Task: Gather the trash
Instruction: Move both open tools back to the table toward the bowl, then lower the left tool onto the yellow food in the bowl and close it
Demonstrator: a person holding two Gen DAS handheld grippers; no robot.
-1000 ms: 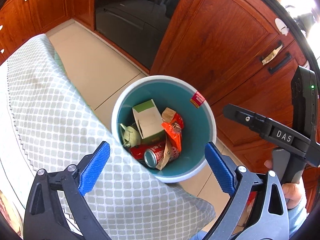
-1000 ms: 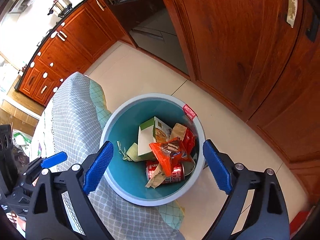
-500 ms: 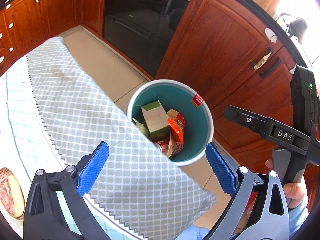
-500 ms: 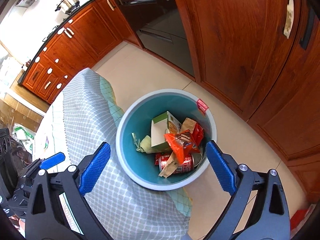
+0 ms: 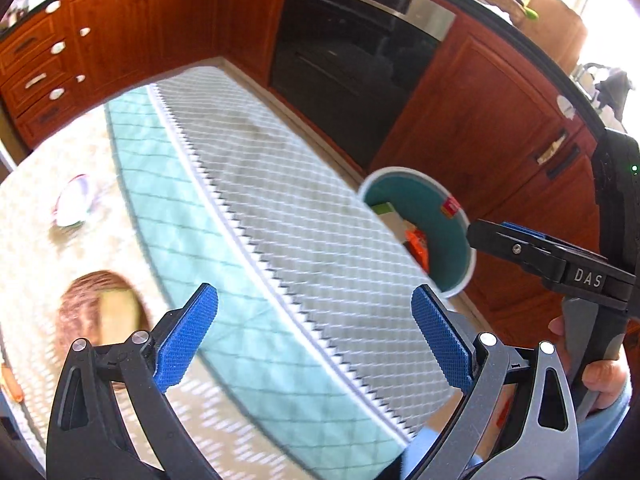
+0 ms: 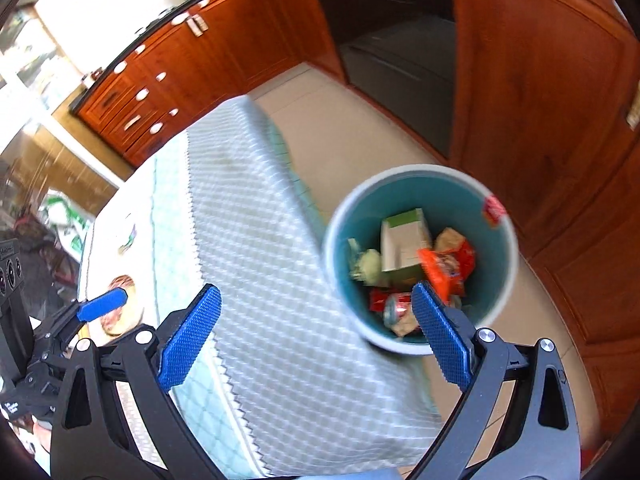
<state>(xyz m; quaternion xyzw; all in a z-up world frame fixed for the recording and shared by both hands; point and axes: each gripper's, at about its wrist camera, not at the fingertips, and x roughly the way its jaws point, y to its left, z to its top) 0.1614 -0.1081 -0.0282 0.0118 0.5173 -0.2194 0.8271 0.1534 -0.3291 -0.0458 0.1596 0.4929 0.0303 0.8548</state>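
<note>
My left gripper & right gripper both spread wide, empty, above tablecloth; teal bin w/ trash on floor.

Strong daylight floods in from behind the wooden cabinets, burning the upper corners to plain white above and beyond the jaws in both views. The table left of the left-hand jaws is washed pale and smeared with motion blur, as is the checked cloth between the right-hand jaws. The teal bin ahead of them has a soft, streaked rim. The blue pads stay crisp. Straight cabinet lines bow, and the borders fall black.
</note>
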